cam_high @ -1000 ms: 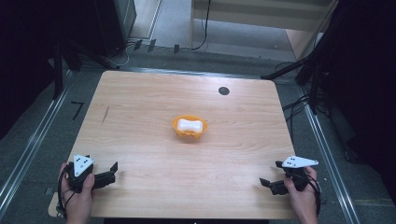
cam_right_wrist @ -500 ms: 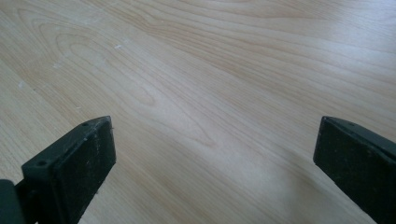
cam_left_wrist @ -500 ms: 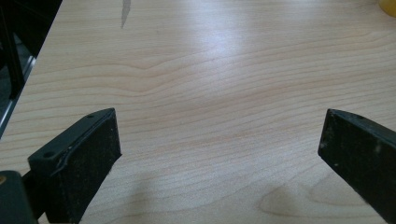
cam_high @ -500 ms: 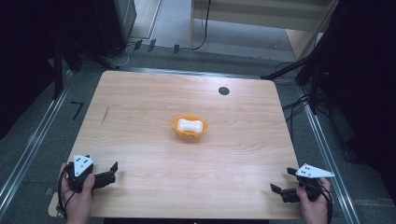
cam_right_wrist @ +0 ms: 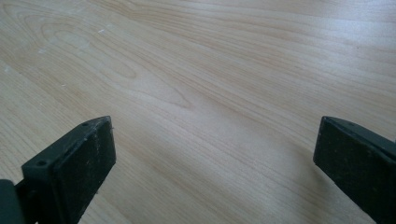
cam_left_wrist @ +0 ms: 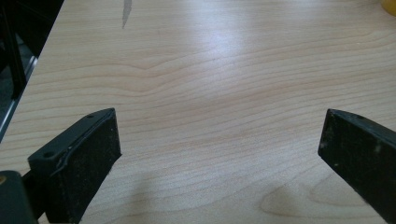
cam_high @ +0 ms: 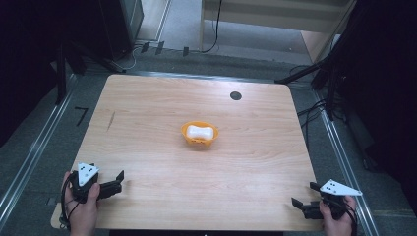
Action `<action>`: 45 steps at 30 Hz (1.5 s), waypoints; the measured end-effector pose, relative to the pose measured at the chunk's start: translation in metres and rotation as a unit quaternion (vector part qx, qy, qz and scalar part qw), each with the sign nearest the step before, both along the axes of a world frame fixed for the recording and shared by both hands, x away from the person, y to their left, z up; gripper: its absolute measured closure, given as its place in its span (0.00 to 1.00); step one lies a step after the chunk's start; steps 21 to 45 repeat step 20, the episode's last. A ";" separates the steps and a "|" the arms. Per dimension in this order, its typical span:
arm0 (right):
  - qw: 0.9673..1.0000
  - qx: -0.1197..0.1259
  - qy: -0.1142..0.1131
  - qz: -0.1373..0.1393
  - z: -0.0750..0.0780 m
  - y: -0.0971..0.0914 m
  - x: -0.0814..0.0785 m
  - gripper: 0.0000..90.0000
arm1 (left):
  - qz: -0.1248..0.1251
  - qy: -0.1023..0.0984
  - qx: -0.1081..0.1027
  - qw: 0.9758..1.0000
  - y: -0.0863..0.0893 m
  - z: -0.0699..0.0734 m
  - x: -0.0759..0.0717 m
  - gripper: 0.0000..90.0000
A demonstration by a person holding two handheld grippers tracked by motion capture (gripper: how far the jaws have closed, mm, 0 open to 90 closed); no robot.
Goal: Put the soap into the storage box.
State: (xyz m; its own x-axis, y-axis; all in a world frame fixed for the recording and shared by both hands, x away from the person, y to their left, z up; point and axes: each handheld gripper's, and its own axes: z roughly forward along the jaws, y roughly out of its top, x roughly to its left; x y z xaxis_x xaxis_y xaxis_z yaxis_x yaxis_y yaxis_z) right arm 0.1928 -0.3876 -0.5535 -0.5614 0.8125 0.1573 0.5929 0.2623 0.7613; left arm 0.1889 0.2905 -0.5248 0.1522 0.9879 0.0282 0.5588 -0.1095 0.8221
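Observation:
An orange bowl (cam_high: 198, 138) stands near the middle of the wooden table (cam_high: 147, 108), with a white bone-shaped thing (cam_high: 199, 131) lying in it. At the near left corner a hand holds my left gripper (cam_high: 118, 181), open and pointing right along the table. At the near right corner my right gripper (cam_high: 303, 194) is open too, pointing left, and holds nothing. In the left gripper view the jaws of that gripper (cam_left_wrist: 219, 135) stand wide apart over bare wood, with a sliver of the bowl (cam_left_wrist: 390, 4) at the top right. My right gripper (cam_right_wrist: 215, 140) has only wood grain between its jaws.
A black round cap (cam_high: 235, 95) sits in the table's far right part. A dark streak (cam_high: 111, 119) marks the left side of the table, and the left gripper view shows the streak (cam_left_wrist: 126, 11) as well. Metal rails (cam_high: 34, 152) and cables (cam_high: 314, 110) run beside the table on the floor.
My right gripper has drawn back and to the right, toward the table's near right corner. The left gripper, the bowl and its contents have stayed put.

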 end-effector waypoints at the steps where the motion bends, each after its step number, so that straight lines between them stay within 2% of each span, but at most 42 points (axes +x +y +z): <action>1: 1.000 -0.001 -0.001 -0.002 0.000 0.000 0.000 0.00 | 0.000 0.000 -0.001 1.000 0.000 0.000 0.000 0.00; 10: 1.000 -0.015 -0.018 -0.012 0.000 0.009 0.002 0.00 | -0.002 0.001 -0.003 1.000 0.000 0.000 0.001 0.00; 18: 0.999 -0.023 -0.035 -0.021 -0.001 0.009 -0.002 0.00 | 0.001 0.004 0.002 1.000 0.000 0.000 0.002 0.00; 45: 0.999 -0.027 -0.036 -0.019 -0.001 0.010 -0.002 0.00 | 0.002 0.004 0.001 1.000 0.000 0.000 0.002 0.00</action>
